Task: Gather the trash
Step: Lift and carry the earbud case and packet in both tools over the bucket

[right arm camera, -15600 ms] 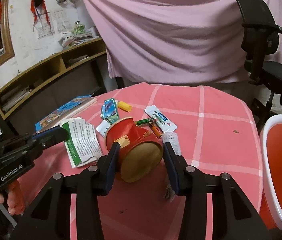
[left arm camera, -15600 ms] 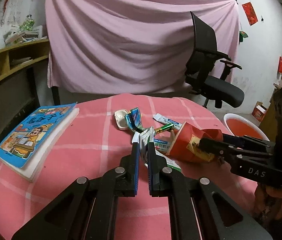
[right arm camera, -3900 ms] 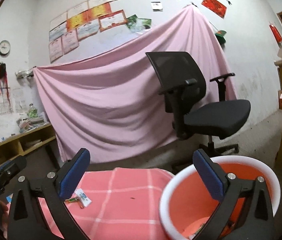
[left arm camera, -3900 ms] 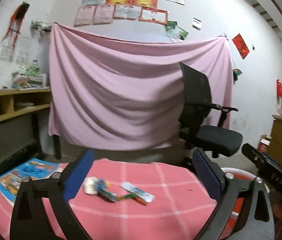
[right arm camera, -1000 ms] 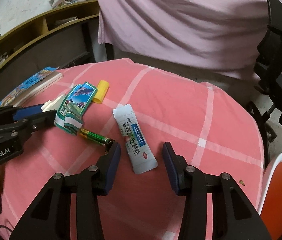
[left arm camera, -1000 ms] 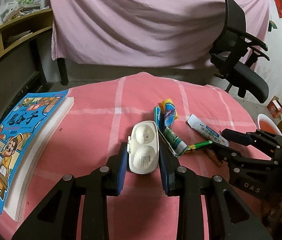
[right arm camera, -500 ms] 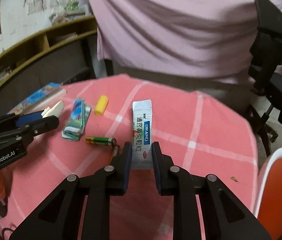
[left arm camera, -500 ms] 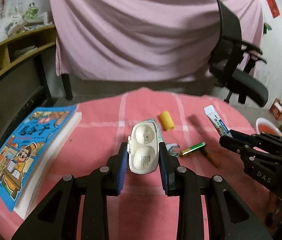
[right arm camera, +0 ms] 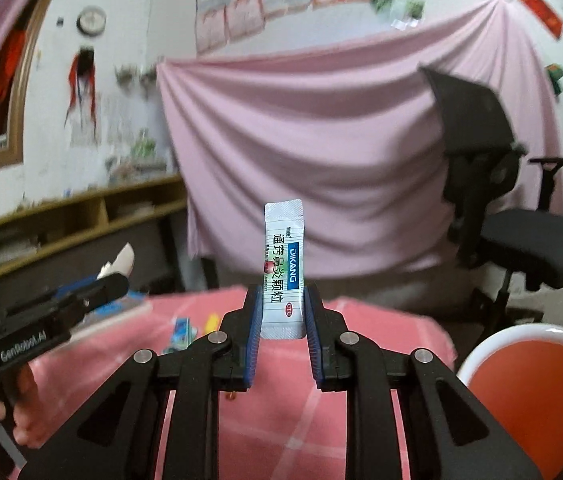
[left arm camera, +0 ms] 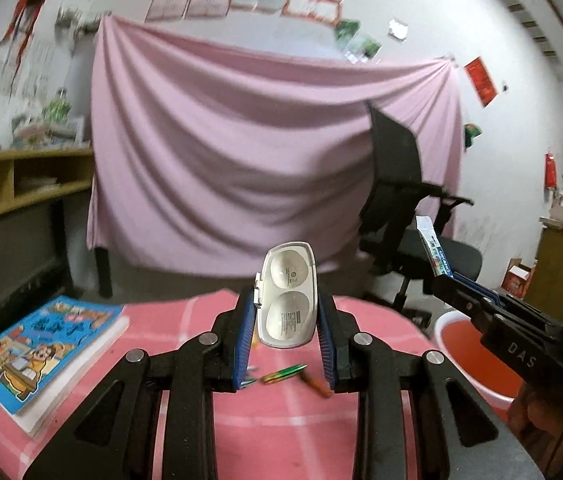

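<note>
**Two items gripped and lifted; table not yet cleared**

The left gripper [left arm camera: 286, 320] is found closed on a white plastic case [left arm camera: 288, 295], which is held upright between the blue pads and raised clear of the table [left arm camera: 265, 424]. The right gripper [right arm camera: 281, 322] is found closed narrowly on a medicine sachet [right arm camera: 284, 270]; its jaws have just been closing, and the sachet is now clamped between them by its lower part, standing upright above the table. In the left wrist view the same sachet [left arm camera: 433, 249] is seen at the tip of the right gripper [left arm camera: 447, 280], above and beyond the near rim of the bin.

The red bin with a white rim [right arm camera: 481, 354] is seen beside the table on the right. Neither item is yet over its opening, as far as can be judged. No deposit of either item is shown.

Left on the pink checked cloth are noted: a green battery [left arm camera: 284, 373], a small orange-brown item [left arm camera: 315, 386] just beside it, a folded blue-green wrapper [right arm camera: 179, 334] and a yellow piece [right arm camera: 211, 321]. The wrapper and yellow piece are blurred and cannot be identified further. A children's book [left arm camera: 41, 344] lies at the table's left edge and is judged not to be trash.

The task is assessed as partly done: two pieces are in hand and await transfer to the bin, and at least four small pieces remain to be collected.
</note>
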A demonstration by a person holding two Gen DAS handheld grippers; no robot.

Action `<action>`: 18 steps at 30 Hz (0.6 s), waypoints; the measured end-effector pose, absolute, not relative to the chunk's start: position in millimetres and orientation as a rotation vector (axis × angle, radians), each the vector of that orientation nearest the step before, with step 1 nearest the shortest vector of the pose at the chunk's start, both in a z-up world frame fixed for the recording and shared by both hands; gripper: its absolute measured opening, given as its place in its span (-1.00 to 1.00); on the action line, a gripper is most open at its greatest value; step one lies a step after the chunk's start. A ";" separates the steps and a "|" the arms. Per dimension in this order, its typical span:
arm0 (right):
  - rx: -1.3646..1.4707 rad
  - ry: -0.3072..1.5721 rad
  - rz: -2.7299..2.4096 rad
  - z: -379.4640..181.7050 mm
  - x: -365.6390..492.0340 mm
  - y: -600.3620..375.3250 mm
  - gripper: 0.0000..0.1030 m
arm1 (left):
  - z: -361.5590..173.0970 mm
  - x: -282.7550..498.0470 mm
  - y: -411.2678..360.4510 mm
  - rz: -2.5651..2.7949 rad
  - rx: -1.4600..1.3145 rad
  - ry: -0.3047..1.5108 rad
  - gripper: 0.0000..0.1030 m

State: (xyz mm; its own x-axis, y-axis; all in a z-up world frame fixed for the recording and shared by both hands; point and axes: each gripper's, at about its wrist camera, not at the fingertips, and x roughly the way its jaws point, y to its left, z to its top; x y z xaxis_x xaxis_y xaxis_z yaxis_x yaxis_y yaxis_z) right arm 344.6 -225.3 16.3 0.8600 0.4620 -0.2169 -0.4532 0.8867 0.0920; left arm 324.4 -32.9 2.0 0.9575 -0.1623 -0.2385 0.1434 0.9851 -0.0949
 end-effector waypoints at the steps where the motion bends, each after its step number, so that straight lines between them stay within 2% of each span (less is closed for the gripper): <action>1: 0.033 0.210 0.453 18.6 339.2 -230.3 -0.64 | 3.9 320.8 -38.3 -0.160 -0.069 0.229 -0.51; 10: 0.001 0.065 0.316 33.3 314.1 -278.1 -0.64 | 24.6 307.9 -79.5 -0.214 -0.056 0.172 -0.51; 18: 0.074 0.073 0.234 33.0 307.4 -330.2 -0.64 | 35.9 314.5 -124.3 -0.296 -0.052 0.194 -0.51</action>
State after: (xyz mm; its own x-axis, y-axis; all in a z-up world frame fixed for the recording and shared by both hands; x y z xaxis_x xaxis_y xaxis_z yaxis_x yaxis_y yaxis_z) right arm 307.4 -330.2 33.0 0.9701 0.2343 -0.0634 -0.2289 0.9700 0.0817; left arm 314.5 -124.3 35.9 0.9381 -0.2946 -0.1821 0.2846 0.9554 -0.0794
